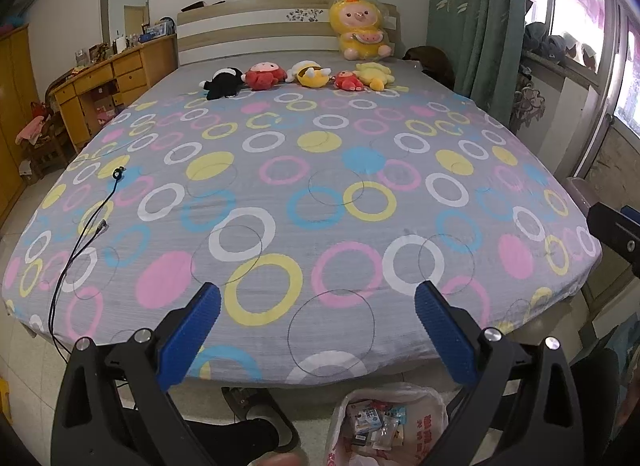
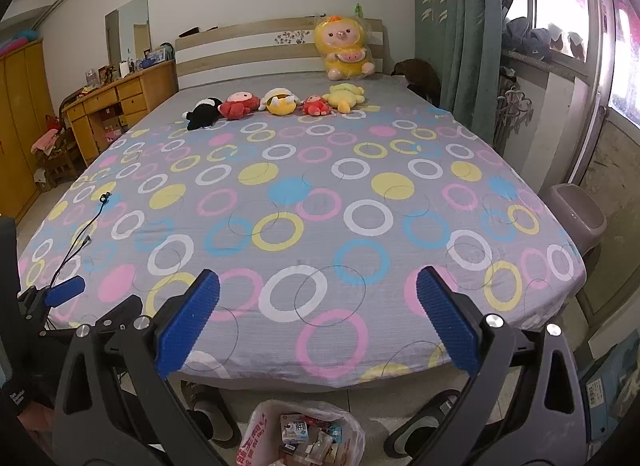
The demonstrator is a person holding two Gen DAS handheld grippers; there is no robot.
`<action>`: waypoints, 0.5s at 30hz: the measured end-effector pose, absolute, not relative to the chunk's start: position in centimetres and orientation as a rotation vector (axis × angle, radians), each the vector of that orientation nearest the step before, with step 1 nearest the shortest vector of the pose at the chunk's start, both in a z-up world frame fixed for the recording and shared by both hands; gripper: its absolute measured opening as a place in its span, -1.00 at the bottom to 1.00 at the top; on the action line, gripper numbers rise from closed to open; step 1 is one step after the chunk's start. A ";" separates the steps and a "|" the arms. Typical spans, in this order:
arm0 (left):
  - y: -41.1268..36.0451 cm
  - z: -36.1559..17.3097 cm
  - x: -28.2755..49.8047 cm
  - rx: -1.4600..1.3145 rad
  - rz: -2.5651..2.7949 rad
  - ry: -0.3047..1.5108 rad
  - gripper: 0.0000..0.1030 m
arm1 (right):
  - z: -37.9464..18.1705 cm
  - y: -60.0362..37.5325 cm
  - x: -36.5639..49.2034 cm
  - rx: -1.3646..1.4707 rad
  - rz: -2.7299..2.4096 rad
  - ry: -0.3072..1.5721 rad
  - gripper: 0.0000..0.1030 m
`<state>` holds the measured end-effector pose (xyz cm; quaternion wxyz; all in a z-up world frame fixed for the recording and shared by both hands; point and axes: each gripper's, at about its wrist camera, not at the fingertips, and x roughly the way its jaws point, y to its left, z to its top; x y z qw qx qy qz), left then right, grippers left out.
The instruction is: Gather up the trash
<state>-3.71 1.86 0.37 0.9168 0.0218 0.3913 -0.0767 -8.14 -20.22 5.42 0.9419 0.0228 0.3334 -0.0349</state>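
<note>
My left tongs (image 1: 318, 300) and right tongs (image 2: 318, 288) are both wide, holding nothing. The trash bag (image 1: 424, 414) sits on the floor below the bed (image 1: 320, 193), mouth up. Six plush toys (image 1: 308, 74) sit far away by the headboard.

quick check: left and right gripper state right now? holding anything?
Left gripper: open, holding nothing, hanging above the foot of the bed.
Right gripper: open, holding nothing, above the trash bag.

We look from both wrists, side by side at the foot, along the bed (image 1: 320, 185) toward its headboard (image 2: 280, 45).
</note>
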 end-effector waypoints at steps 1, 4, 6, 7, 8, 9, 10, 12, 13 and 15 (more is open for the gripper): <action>1.9 0.3 -3.7 0.045 -0.157 0.804 0.84 | 5.4 -20.3 -8.1 0.047 -0.071 0.680 0.87; 1.9 0.3 -3.7 0.043 -0.157 0.805 0.85 | 5.4 -20.3 -8.2 0.045 -0.072 0.680 0.87; 1.9 0.3 -3.7 0.046 -0.155 0.802 0.85 | 5.4 -20.3 -8.2 0.048 -0.070 0.680 0.87; 1.9 0.3 -3.7 0.044 -0.155 0.804 0.85 | 5.4 -20.3 -8.2 0.048 -0.069 0.680 0.87; 1.9 0.3 -3.7 0.044 -0.156 0.804 0.85 | 5.4 -20.3 -8.2 0.045 -0.070 0.679 0.87; 1.9 0.3 -3.7 0.045 -0.155 0.802 0.85 | 5.4 -20.3 -8.2 0.045 -0.069 0.680 0.87; 1.8 0.3 -3.7 0.046 -0.155 0.801 0.84 | 5.4 -20.3 -8.2 0.047 -0.068 0.680 0.87; 1.8 0.2 -3.6 0.047 -0.156 0.803 0.85 | 5.4 -20.3 -8.2 0.044 -0.069 0.680 0.87; 1.8 0.3 -3.7 0.046 -0.155 0.802 0.84 | 5.4 -20.3 -8.2 0.045 -0.069 0.680 0.87; 1.8 0.2 -3.6 0.048 -0.156 0.802 0.85 | 5.4 -20.3 -8.2 0.046 -0.067 0.681 0.87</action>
